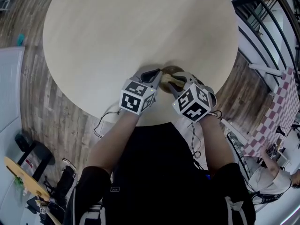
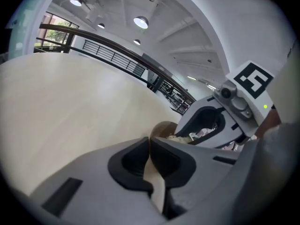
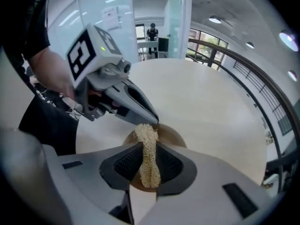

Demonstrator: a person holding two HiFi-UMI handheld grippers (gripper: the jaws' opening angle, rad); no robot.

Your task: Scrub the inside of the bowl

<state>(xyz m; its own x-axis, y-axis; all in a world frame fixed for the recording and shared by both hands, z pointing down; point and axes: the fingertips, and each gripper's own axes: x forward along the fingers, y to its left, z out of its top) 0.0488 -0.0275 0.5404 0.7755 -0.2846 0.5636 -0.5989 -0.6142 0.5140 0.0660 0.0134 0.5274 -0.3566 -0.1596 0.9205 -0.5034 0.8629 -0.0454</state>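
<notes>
A small brown bowl (image 1: 171, 71) stands on the round beige table (image 1: 117, 36) near its front edge. My left gripper (image 1: 159, 73) comes in from the left, shut on the bowl's rim (image 2: 164, 127); a thin brown edge shows between its pads. My right gripper (image 3: 148, 159) points steeply down over the bowl (image 3: 172, 135), shut on a beige fibrous scrubber (image 3: 147, 153). The scrubber's tip sticks out past the jaws, close to the left gripper's fingertips (image 3: 151, 118). In the left gripper view, the right gripper (image 2: 212, 123) hangs over the bowl. The bowl's inside is mostly hidden.
The table's front edge (image 1: 140, 123) lies just under both hands. A dark railing (image 1: 262, 36) runs along the right. A person (image 1: 276, 172) sits at the lower right, and another stands far off (image 3: 152, 32). Bags and a board (image 1: 28, 182) lie on the wooden floor at the lower left.
</notes>
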